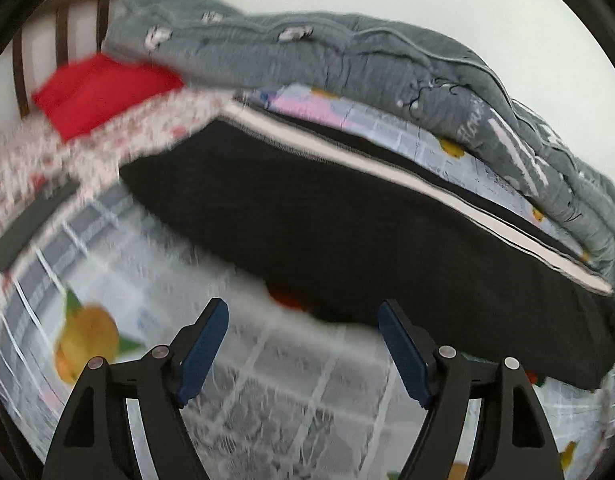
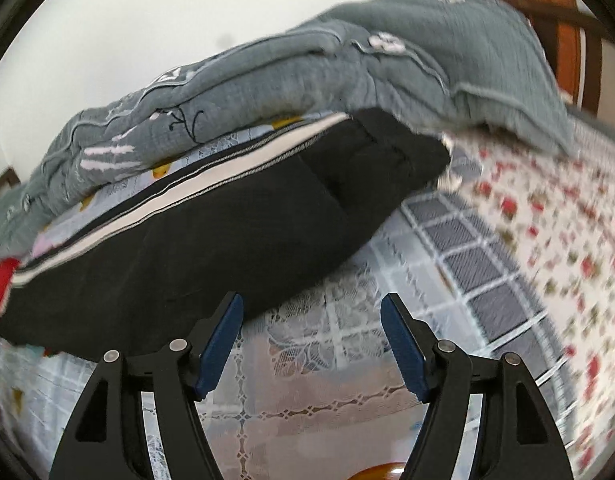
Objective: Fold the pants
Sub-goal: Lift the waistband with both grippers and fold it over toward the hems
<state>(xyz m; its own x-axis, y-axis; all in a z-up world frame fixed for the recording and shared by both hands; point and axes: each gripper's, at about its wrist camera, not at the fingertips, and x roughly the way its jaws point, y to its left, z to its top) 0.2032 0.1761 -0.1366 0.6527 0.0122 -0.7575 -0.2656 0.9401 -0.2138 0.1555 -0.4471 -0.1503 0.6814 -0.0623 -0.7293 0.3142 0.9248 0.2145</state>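
Observation:
Black pants point(image 1: 347, 224) with a white side stripe lie flat on the bed, folded lengthwise. They also show in the right wrist view point(image 2: 227, 248). My left gripper point(image 1: 303, 344) is open and empty, just short of the pants' near edge. My right gripper point(image 2: 311, 336) is open and empty, its left fingertip point(image 2: 227, 320) at the pants' near edge.
A rumpled grey quilt point(image 1: 347, 60) lies behind the pants, also in the right wrist view point(image 2: 307, 80). A red cushion point(image 1: 103, 92) sits by the wooden headboard point(image 1: 59, 28). A dark flat object point(image 1: 31, 220) lies at left. The bed has a checked lace cover point(image 2: 387, 320) and floral sheet point(image 2: 547, 220).

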